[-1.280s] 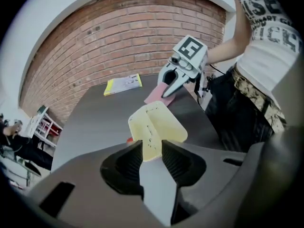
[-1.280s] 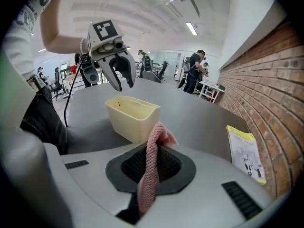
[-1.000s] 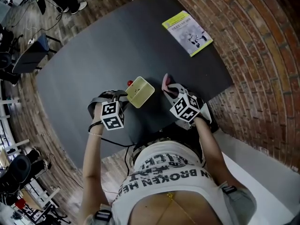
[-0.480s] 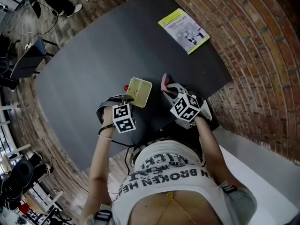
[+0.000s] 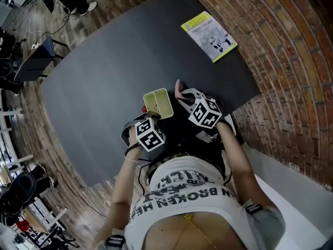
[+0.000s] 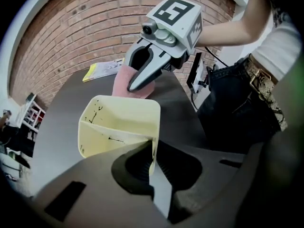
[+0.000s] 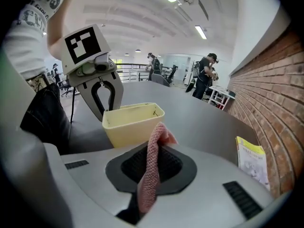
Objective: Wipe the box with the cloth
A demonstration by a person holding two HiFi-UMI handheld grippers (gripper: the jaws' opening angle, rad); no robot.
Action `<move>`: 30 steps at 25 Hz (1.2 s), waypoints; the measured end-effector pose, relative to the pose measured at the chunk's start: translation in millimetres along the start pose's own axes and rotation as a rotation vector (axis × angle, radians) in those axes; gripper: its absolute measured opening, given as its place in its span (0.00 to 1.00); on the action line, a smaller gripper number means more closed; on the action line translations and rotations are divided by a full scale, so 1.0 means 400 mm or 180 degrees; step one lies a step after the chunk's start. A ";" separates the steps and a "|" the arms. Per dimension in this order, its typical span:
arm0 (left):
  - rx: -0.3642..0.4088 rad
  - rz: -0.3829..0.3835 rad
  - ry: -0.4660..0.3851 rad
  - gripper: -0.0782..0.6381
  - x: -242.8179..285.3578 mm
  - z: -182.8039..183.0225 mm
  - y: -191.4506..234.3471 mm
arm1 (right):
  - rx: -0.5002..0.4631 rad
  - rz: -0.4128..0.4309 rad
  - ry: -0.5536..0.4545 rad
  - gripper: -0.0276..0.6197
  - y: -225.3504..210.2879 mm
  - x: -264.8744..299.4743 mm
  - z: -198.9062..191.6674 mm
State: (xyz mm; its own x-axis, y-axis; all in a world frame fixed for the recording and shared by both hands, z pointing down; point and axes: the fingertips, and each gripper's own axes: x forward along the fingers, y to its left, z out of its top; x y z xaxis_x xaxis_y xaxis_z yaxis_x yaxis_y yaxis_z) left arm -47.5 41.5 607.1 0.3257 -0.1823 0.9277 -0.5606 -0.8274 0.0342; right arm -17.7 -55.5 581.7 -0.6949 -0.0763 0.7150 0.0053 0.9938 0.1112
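Head view looks down on a pale yellow box (image 5: 157,103) that sits open-topped on the dark tabletop (image 5: 104,66), close to the edge nearest the person and about midway along it. The left gripper (image 5: 151,116) reaches over that edge to the box's near wall. In the left gripper view this thin wall stands between its fingers (image 6: 98,177), which are closing on it: one finger lies against the wall and a sliver of gap shows at the other. Dark scribbled marks run over the inside of the box.

The right gripper (image 5: 183,95) is just beside the box, on the side toward the brick wall (image 5: 291,61). Its fingers are clenched on a pink cloth (image 7: 149,175), which rises from between them as a narrow fold. The cloth's upper end hangs right next to the box's side, and whether it touches cannot be told.

A small red object (image 5: 144,109) lies against the box's corner on the side away from the cloth, too small to identify. A yellow-edged booklet (image 5: 209,35) lies flat near the far corner of the tabletop by the brick wall, well apart from the box. In the right gripper view, people (image 7: 205,75) stand beyond the tabletop's far edge
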 end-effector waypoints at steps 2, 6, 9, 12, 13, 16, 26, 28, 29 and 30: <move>-0.0024 -0.0011 -0.0042 0.15 0.004 0.000 0.001 | -0.0180 0.0107 0.0055 0.07 -0.003 0.019 -0.002; -0.0030 -0.0075 -0.0093 0.15 0.007 0.000 0.000 | -0.0577 0.0330 0.0243 0.07 -0.006 0.067 -0.013; -0.0035 -0.0136 -0.0135 0.15 0.007 0.002 -0.001 | -0.0693 0.0486 0.0244 0.07 -0.008 0.098 -0.004; 0.0087 -0.0144 -0.0133 0.15 0.006 0.003 -0.001 | -0.0772 0.0554 0.0214 0.07 -0.013 0.120 0.010; 0.0152 -0.0142 -0.0122 0.15 0.005 0.003 -0.002 | -0.0801 0.0558 0.0211 0.07 -0.015 0.126 0.013; 0.0285 -0.0150 -0.0081 0.15 0.002 0.001 -0.002 | -0.0908 0.0582 0.0230 0.07 -0.016 0.138 0.018; 0.0247 -0.0243 -0.0122 0.15 0.005 0.000 -0.005 | -0.1114 0.0646 0.0298 0.07 0.016 0.135 0.002; 0.0242 -0.0247 -0.0130 0.15 0.006 0.000 -0.004 | -0.1099 0.0653 0.0306 0.07 0.027 0.132 -0.003; 0.0244 -0.0248 -0.0133 0.15 0.006 0.000 -0.004 | -0.1087 0.0653 0.0308 0.07 0.033 0.130 -0.005; 0.0245 -0.0250 -0.0135 0.15 0.006 0.000 -0.004 | -0.1073 0.0651 0.0311 0.07 0.038 0.128 -0.007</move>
State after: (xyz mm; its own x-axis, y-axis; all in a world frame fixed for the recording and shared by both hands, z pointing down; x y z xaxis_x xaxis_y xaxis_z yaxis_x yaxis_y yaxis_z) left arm -45.9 42.3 609.3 0.3991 -0.1362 0.9067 -0.4726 -0.8780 0.0761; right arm -51.4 -44.6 621.9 -0.5837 0.0966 0.8062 0.3830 0.9083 0.1684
